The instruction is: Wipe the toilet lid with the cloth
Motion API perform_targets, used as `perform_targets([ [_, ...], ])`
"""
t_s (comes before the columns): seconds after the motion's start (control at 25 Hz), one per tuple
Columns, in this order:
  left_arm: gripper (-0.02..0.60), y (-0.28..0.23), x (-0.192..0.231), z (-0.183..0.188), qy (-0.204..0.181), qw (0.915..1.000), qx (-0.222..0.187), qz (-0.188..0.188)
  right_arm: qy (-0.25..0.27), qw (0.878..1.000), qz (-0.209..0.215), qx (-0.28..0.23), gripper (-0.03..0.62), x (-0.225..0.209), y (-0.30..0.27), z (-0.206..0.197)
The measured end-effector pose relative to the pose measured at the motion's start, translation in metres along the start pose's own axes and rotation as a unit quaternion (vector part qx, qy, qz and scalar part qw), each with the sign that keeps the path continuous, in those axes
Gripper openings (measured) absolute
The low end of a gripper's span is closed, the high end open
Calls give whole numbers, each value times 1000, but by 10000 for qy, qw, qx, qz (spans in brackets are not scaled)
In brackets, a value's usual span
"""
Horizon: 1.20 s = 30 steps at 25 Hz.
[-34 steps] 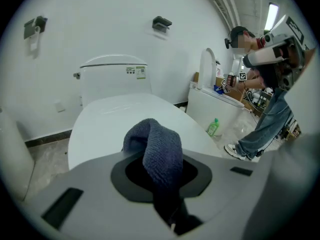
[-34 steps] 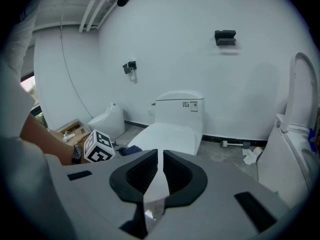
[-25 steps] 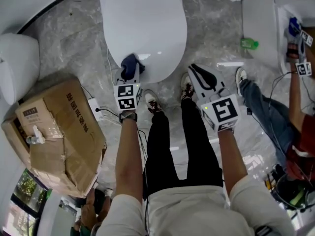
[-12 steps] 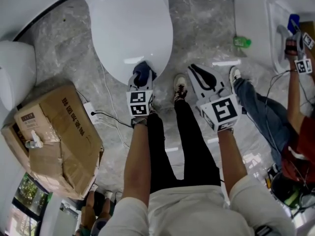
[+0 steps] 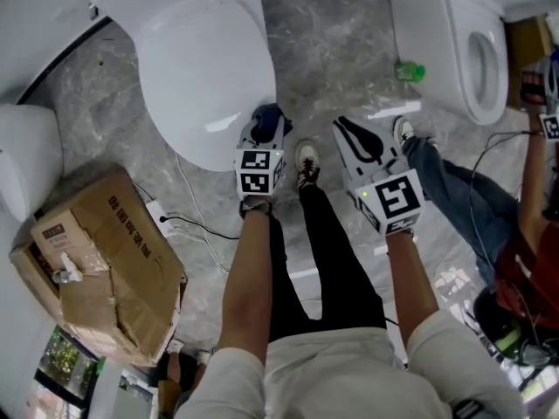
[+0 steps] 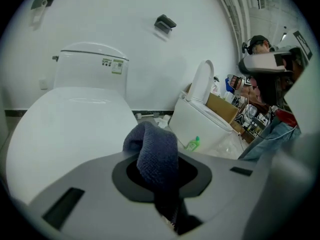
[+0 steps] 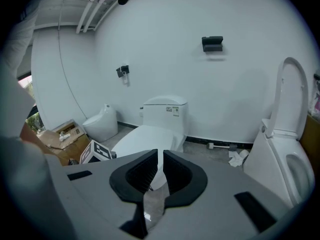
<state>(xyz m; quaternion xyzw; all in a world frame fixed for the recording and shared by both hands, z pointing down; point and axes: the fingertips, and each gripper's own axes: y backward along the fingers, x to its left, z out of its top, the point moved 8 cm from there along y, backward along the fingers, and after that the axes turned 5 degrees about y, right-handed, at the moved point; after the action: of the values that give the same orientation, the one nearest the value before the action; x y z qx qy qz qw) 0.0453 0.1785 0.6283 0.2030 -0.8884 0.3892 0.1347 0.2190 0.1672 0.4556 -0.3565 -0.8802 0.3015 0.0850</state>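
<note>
The white toilet lid [image 5: 196, 68] is down and fills the upper left of the head view. My left gripper [image 5: 265, 127] is shut on a dark blue cloth [image 5: 266, 116] that bunches out past its jaws. It hangs at the lid's front right rim; I cannot tell whether the cloth touches it. In the left gripper view the cloth [image 6: 155, 151] stands up between the jaws, with the lid [image 6: 65, 129] to its left. My right gripper [image 5: 356, 138] is shut and holds nothing, over the floor right of the toilet. In its own view the jaws nearly meet, with the toilet [image 7: 145, 139] beyond them.
A cardboard box [image 5: 105, 260] and a small white fixture [image 5: 26, 155] stand at the left. A second toilet [image 5: 454, 42] with its lid up is at the right, a green bottle [image 5: 409, 72] beside it. Another person [image 5: 515, 234] works there. Cables [image 5: 188, 221] lie on the floor.
My left gripper has carried the cloth rightward along the lid's front edge, from its left part to the right rim. The right gripper shifted slightly and stayed shut.
</note>
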Motion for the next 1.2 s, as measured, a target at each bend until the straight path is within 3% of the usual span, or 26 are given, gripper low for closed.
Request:
perform_targets([
  [0.2, 58, 19, -13, 41, -129, 9986, -450, -263, 71, 9996, -205, -180, 54, -5, 16, 27],
  [0.44, 58, 91, -28, 103, -420, 9918, -1124, -429, 57, 9966, -390, -722, 54, 5, 51, 84],
  [0.8, 57, 220, -45, 218, -1008, 9677, -2274, -404, 496, 9864, -591, -1451, 49, 30, 106, 195],
  [1.2, 57, 352, -74, 295, -1647, 9402, -2982, 88, 897, 9691, -639, -2208, 46, 72, 161, 289],
])
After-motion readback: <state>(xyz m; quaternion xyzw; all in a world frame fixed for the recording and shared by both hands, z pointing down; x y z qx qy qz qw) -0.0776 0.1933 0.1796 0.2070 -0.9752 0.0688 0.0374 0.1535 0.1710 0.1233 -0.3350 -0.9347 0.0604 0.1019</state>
